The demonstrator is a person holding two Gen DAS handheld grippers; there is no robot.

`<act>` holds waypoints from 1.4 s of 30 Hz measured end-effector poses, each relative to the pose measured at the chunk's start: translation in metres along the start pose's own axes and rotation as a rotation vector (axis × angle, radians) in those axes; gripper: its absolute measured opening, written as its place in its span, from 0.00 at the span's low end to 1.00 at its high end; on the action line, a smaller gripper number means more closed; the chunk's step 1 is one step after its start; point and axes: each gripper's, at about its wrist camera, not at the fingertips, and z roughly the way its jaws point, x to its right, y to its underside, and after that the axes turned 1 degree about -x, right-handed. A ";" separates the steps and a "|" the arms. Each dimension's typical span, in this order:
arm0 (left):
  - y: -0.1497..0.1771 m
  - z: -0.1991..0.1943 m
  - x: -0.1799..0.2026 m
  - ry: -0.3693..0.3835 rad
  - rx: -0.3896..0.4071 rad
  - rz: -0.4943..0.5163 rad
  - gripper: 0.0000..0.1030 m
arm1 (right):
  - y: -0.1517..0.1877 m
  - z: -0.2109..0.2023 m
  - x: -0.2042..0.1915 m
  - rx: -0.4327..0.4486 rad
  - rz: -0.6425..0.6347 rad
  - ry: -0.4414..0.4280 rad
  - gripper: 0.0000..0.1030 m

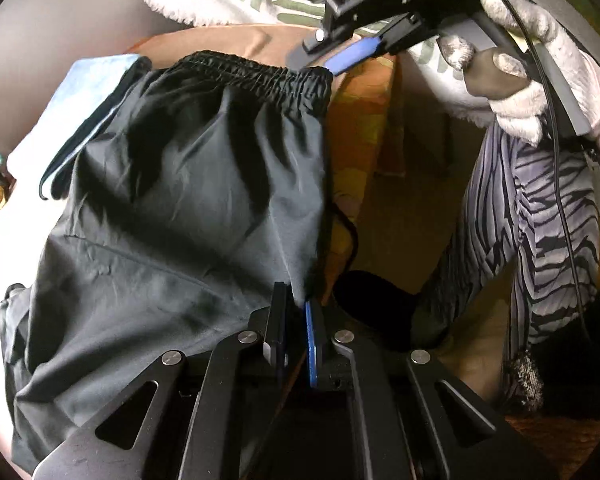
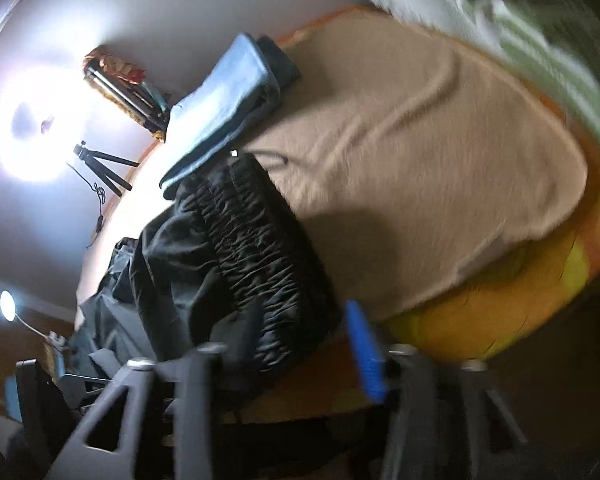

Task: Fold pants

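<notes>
Dark pants (image 1: 188,184) lie spread on the tan blanket (image 2: 420,152), waistband (image 1: 256,74) at twelve o'clock in the left view. The left gripper (image 1: 296,320) is clenched on the fabric's edge at six o'clock. The right gripper (image 1: 332,54) sits at the waistband's one o'clock corner, jaws apart and holding nothing. This looks like the start of a fold: the right one needs to bite that corner before both lift. Bare blanket to three o'clock gives room; folded blue cloth (image 1: 96,80) crowds ten o'clock.
</notes>
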 end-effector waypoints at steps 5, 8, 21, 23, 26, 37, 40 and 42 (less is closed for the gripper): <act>0.003 0.003 -0.005 0.006 0.002 -0.032 0.06 | -0.011 0.014 0.001 -0.059 -0.059 -0.029 0.62; 0.005 0.003 -0.007 0.009 0.001 -0.033 0.06 | -0.011 0.028 0.000 -0.093 -0.077 -0.039 0.62; 0.010 0.006 -0.014 0.030 0.013 -0.063 0.07 | -0.002 0.038 0.001 -0.110 -0.005 -0.179 0.28; 0.011 0.000 -0.019 0.030 0.023 -0.087 0.07 | -0.002 0.032 -0.001 -0.087 0.016 -0.197 0.21; 0.014 -0.019 -0.037 0.039 0.061 -0.161 0.30 | -0.004 0.015 -0.012 -0.037 0.009 -0.200 0.18; 0.113 -0.157 -0.163 -0.233 0.254 -0.503 0.41 | -0.046 -0.079 -0.046 0.274 -0.107 -0.032 0.14; 0.147 -0.166 -0.177 -0.279 0.230 -0.564 0.41 | -0.052 -0.095 -0.023 0.338 -0.094 0.066 0.12; 0.165 -0.164 -0.179 -0.282 0.207 -0.591 0.41 | -0.052 -0.093 -0.003 0.333 -0.068 0.122 0.11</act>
